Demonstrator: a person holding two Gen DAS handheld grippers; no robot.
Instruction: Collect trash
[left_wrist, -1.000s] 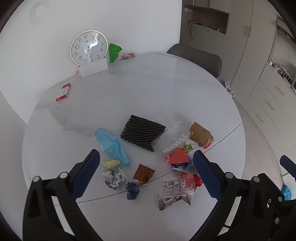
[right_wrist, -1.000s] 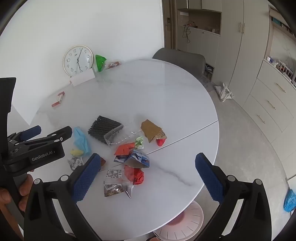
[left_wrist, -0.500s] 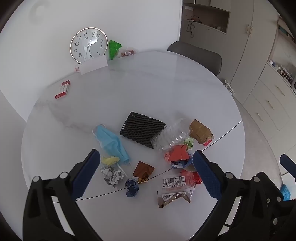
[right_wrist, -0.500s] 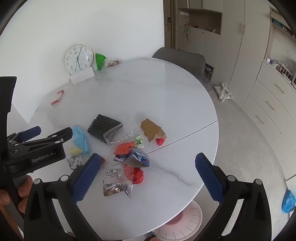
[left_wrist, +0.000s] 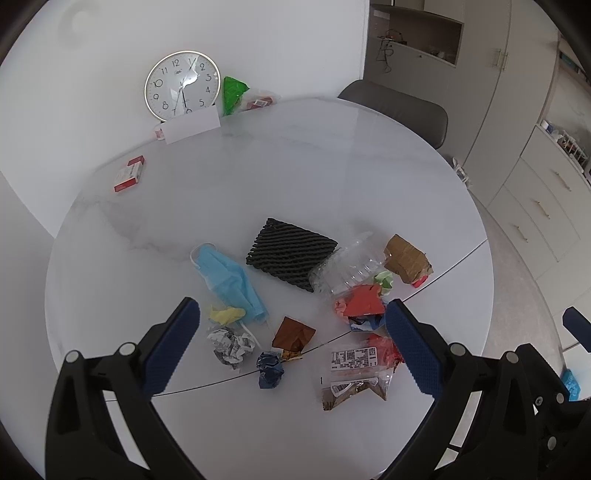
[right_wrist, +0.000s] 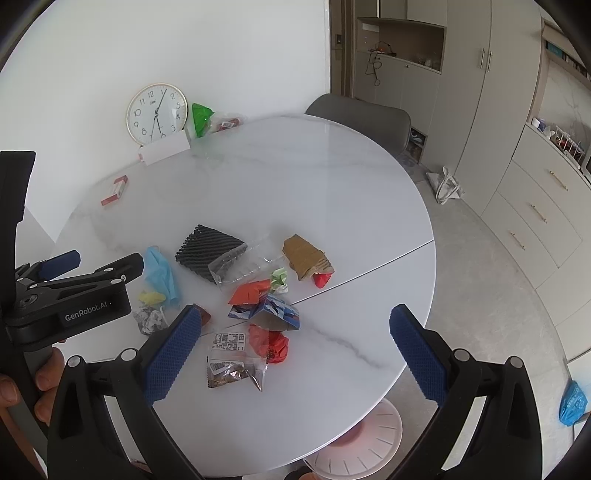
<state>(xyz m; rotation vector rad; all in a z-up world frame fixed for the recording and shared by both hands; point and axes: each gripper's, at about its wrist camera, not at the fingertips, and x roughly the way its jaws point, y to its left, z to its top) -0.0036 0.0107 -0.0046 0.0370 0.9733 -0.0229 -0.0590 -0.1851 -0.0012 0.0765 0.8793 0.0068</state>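
Both grippers hung wide open and empty above the litter at the near side of the table

The left gripper (left_wrist: 291, 343) was splayed with nothing between its blue pads, and just ahead and below lay the crumpled paper ball (left_wrist: 231, 345), the blue foil wad (left_wrist: 270, 369) and the brown wrapper (left_wrist: 293, 334); the right gripper (right_wrist: 295, 345), equally spread and empty, looked down on the labelled snack bag (right_wrist: 234, 363) and red wrapper (right_wrist: 271, 343). Farther out lay the blue face mask (left_wrist: 231, 278), long axis running diagonally away to the left, then the black foam net (left_wrist: 291, 258) and cardboard scrap (left_wrist: 406, 258). The left seemed nearer the paper ball, the right nearer the snack bag, all on the round white table (left_wrist: 295, 166)
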